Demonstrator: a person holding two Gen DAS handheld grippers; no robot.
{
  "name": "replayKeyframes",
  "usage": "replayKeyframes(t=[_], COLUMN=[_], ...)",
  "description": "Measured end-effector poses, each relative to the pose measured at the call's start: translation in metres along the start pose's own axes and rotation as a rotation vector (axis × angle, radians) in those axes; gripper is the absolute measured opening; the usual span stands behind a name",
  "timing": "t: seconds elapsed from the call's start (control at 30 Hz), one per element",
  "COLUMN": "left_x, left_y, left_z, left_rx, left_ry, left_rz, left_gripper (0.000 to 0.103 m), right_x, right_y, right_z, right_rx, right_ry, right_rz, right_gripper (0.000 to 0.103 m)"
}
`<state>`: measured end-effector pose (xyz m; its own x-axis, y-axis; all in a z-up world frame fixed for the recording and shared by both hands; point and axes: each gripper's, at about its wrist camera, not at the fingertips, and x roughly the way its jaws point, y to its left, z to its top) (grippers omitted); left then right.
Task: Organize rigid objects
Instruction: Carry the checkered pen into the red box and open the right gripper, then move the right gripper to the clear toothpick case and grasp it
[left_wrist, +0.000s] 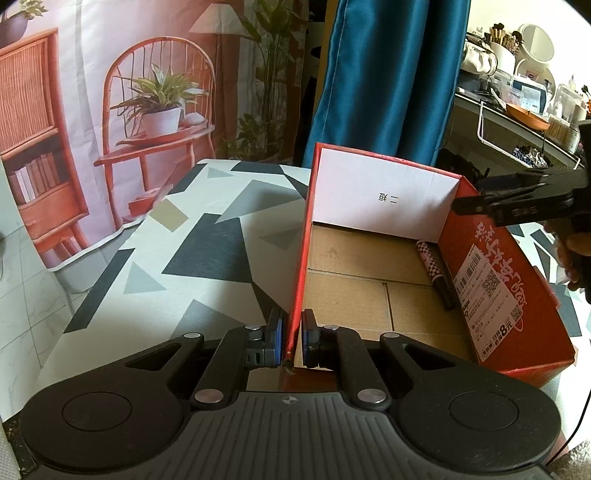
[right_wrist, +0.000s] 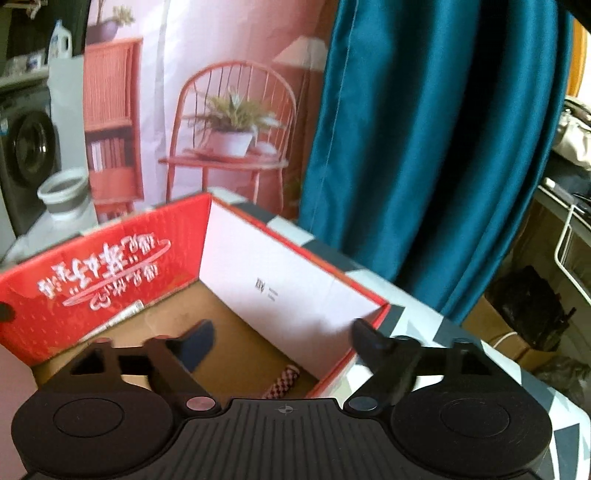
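Observation:
A red cardboard box (left_wrist: 491, 280) stands open on the patterned table (left_wrist: 207, 236). My left gripper (left_wrist: 292, 341) is shut on the box's near left wall. A checkered marker pen (left_wrist: 437, 273) lies inside along the right wall; it also shows in the right wrist view (right_wrist: 284, 380). My right gripper (right_wrist: 284, 339) is open and empty above the box (right_wrist: 92, 280), and its black fingers reach in from the right in the left wrist view (left_wrist: 517, 203). A silvery stick-like object (right_wrist: 122, 315) lies along the box's left wall.
A blue curtain (left_wrist: 391, 74) hangs behind the table, next to a printed backdrop (left_wrist: 129, 92). A cluttered shelf (left_wrist: 517, 103) is at the right. A washing machine (right_wrist: 26, 147) and a white bucket (right_wrist: 64, 192) stand at the left.

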<state>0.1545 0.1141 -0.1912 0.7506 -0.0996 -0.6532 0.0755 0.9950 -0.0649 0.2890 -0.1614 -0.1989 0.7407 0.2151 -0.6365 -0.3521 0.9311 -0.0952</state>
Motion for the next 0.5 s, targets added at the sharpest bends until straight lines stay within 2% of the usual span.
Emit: replayKeyframes(t=[0.03, 0.2, 0.5], left_x=[0.000, 0.000, 0.001], left_y=[0.000, 0.000, -0.002], left_z=[0.000, 0.000, 0.001], left_rx=[0.000, 0.008, 0.023], left_ry=[0.001, 0.002, 0.007], left_rz=[0.000, 0.003, 0.011], left_gripper=[0.011, 0.011, 0.011], right_x=[-0.005, -0.025, -0.046], right_y=[-0.002, -0.017, -0.040], right_z=[-0.001, -0.007, -0.044], right_rx=[0.008, 0.047, 0.112], right_ry=[-0.016, -0.063, -0.056], right_rz=[0.002, -0.020, -0.084], right_gripper=[0.096, 0.097, 0.098])
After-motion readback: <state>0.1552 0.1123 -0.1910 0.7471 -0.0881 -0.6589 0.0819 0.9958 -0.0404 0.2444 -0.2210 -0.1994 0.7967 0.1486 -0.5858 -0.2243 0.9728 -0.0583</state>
